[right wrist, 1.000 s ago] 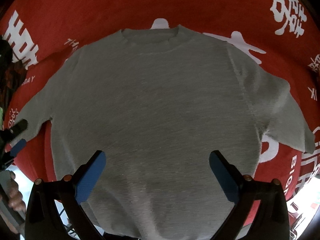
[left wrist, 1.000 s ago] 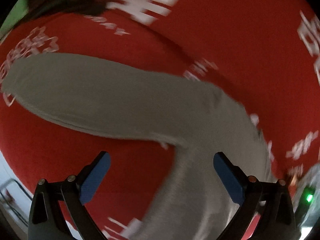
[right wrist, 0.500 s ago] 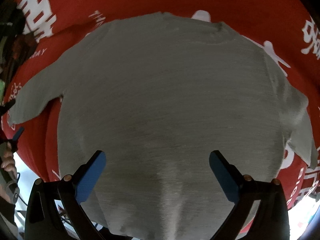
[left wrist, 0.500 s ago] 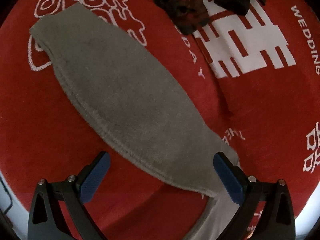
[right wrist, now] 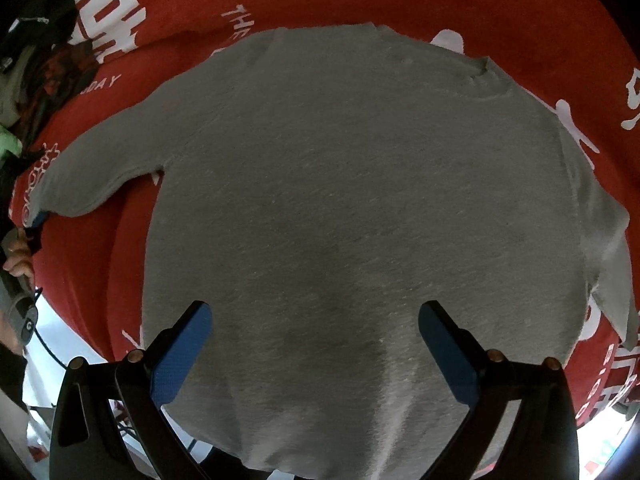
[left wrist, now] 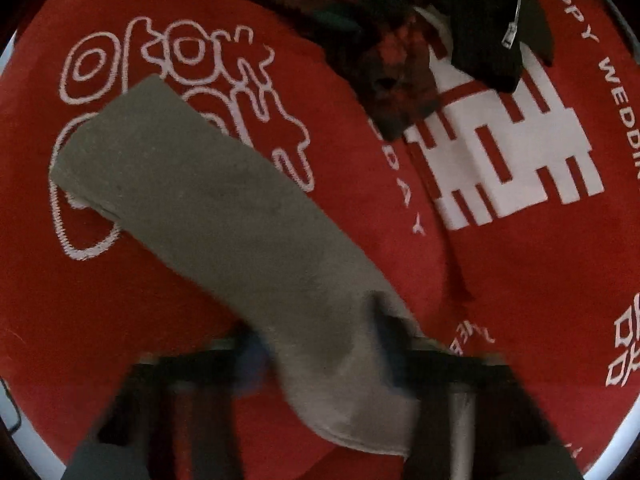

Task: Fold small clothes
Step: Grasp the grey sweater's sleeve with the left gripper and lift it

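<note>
A small grey sweater [right wrist: 360, 208] lies flat on a red cloth, neck at the far side, sleeves spread. My right gripper [right wrist: 316, 350] is open over the sweater's lower body, holding nothing. In the left wrist view the grey sleeve [left wrist: 224, 216] runs from upper left down between my blurred left gripper's [left wrist: 320, 356] fingers, which stand close against the cloth on both sides near the sleeve's wide end. The left gripper also shows at the sleeve cuff in the right wrist view [right wrist: 38, 220].
The red cloth [left wrist: 520, 272] with white print covers the table. A pile of dark and patterned clothes [left wrist: 384, 32] lies at the far edge; it also shows in the right wrist view [right wrist: 36, 60]. The table's pale edge [right wrist: 80, 344] runs at lower left.
My left gripper has swung over the sleeve, dropped onto it and closed its fingers from wide open onto the cloth. My right gripper turned a little over the body and stays open.
</note>
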Demonstrator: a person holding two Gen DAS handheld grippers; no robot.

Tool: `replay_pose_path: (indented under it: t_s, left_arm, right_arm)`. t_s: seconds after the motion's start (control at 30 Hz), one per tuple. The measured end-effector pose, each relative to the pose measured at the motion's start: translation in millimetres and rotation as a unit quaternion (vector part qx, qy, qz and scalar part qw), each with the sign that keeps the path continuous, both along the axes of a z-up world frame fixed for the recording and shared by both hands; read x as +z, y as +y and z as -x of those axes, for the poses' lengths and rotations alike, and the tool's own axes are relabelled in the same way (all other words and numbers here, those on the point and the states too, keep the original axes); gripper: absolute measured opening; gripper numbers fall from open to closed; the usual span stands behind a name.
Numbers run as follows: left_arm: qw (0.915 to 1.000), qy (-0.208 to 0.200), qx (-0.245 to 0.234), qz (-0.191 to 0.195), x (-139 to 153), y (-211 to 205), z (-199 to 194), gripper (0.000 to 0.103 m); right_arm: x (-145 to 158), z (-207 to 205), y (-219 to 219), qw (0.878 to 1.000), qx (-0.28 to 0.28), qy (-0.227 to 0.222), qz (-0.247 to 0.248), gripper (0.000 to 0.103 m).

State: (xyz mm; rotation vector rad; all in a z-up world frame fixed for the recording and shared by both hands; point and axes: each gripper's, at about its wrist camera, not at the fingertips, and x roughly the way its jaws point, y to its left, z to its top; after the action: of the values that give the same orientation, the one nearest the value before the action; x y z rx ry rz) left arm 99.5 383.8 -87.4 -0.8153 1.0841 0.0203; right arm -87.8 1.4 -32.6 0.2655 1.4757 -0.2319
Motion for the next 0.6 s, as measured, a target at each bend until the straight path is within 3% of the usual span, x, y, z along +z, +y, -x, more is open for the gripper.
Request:
replay_pose_path:
  t_s: [0.03, 0.1, 0.3, 0.5, 0.6]
  left_arm:
    - [0.9999, 0.001, -0.011, 0.005, -3.7, 0.7, 1.5, 0.012]
    - [0.9997, -0.002, -0.021, -0.011, -4.4, -1.3, 3.3, 0.012]
    - [0.9936, -0.072, -0.086, -0.007, 29.1, -22.2, 7.7, 0.011]
    - [0.9663, -0.148, -0.211, 0.007, 91.4, -97.0, 6.2, 0.011]
    - [0.9453, -0.174, -0.275, 0.024, 118.8, -154.8, 14.1, 0.011]
  right_arm:
    - [-0.1, 1.1, 0.3, 1.0, -0.001, 0.001, -0.002, 0.103]
    - [0.0, 3.3, 0.2, 1.0, -0.004, 0.001, -0.005, 0.103]
    - [3.9, 12.8, -5.3, 1.0, -0.019, -0.008, -0.009, 0.103]
    - [13.8, 30.4, -22.7, 0.998, -0.053, -0.026, -0.019, 0.103]
    - [20.2, 42.2, -36.9, 0.996, -0.073, -0.037, -0.022, 0.103]
